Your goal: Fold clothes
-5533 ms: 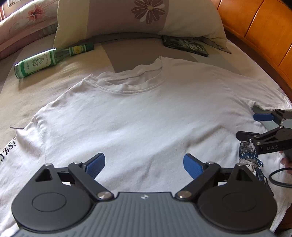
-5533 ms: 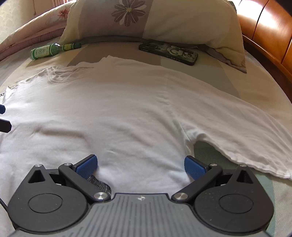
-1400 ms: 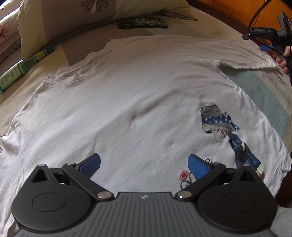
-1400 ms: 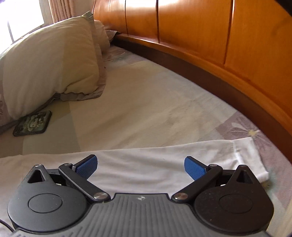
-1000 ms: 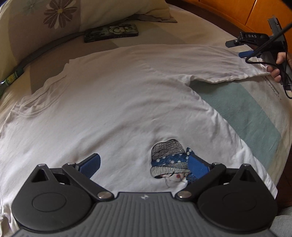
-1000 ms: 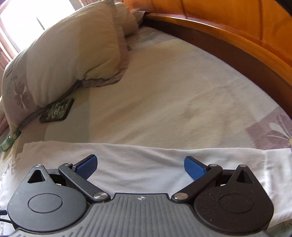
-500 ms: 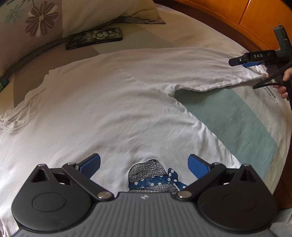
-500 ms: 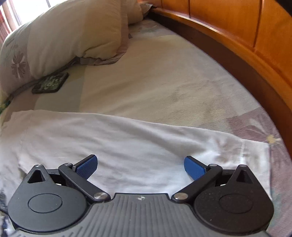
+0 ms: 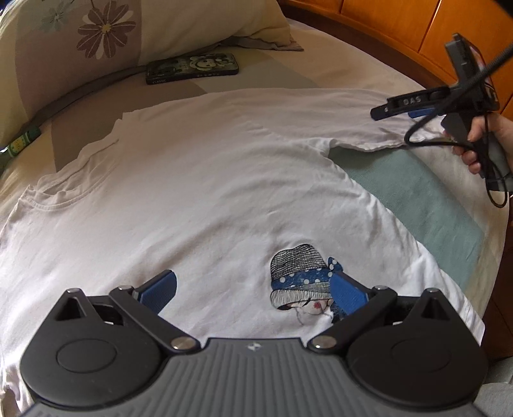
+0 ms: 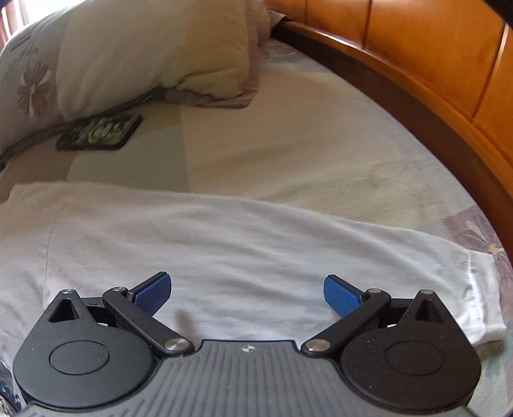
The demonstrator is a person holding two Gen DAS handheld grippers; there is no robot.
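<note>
A white cotton T-shirt (image 9: 198, 192) lies spread flat, front up, across a bed covered by a cream, grey and pale green patchwork sheet (image 9: 416, 192), its neckline toward the pillows and one sleeve (image 10: 288, 243) stretched out toward the wooden side of the bed. Low on the shirt's front is a printed figure in a grey hat with a blue dotted band (image 9: 301, 276). The fabric is mostly smooth, with faint creases near the chest and the armpit. The left gripper (image 9: 253, 290) hovers over the lower part of the shirt with its blue-padded jaws spread wide and nothing between them; the right-hand pad overlaps the printed figure in the view, and whether the pads touch the cloth cannot be told. The right gripper (image 10: 247, 293) sits above the outstretched sleeve, jaws likewise wide apart and empty, the sleeve's hemmed cuff (image 10: 481, 288) lying just to its right. From the left wrist view, this gripper is held in a hand (image 9: 481, 134) near the sleeve's end, a black cable (image 9: 490, 173) looping below it. Beyond the shirt, a dark phone with a cartoon-patterned case (image 9: 192, 69) rests beside a cream pillow with a brown flower print (image 9: 105, 29), and an orange-brown wooden bed frame (image 10: 416, 64) curves along the far edge.
</note>
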